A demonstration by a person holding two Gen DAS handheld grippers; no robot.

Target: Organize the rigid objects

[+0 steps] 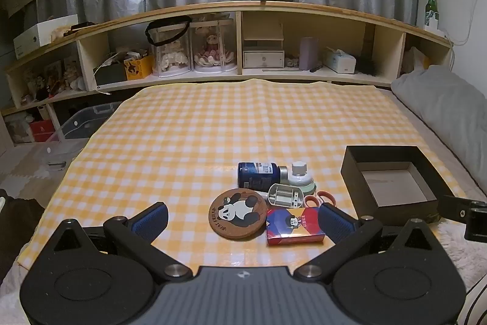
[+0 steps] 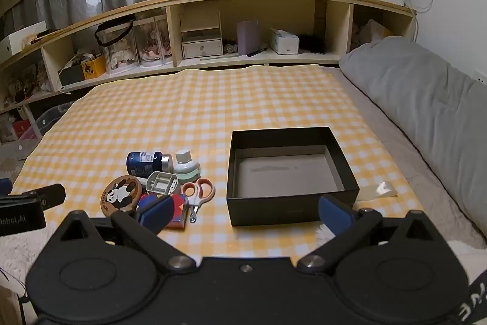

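Left gripper (image 1: 243, 218) and right gripper (image 2: 245, 213): fingers spread wide, nothing between them. Near the checked cloth's (image 1: 213, 127) front edge, clustered: panda coaster (image 1: 237, 213), card pack (image 1: 293, 226), scissors (image 2: 198, 194), blue bottle (image 1: 258, 174), white bottle (image 1: 299, 174). Black box (image 2: 289, 200) beside them, toward the right edge.

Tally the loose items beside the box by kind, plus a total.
Bottles: 2 (blue bottle, white bottle)
Panda coaster: 1
Grey plastic case: 1
Scissors: 1
Card pack: 1
Total: 6; black box holds none.
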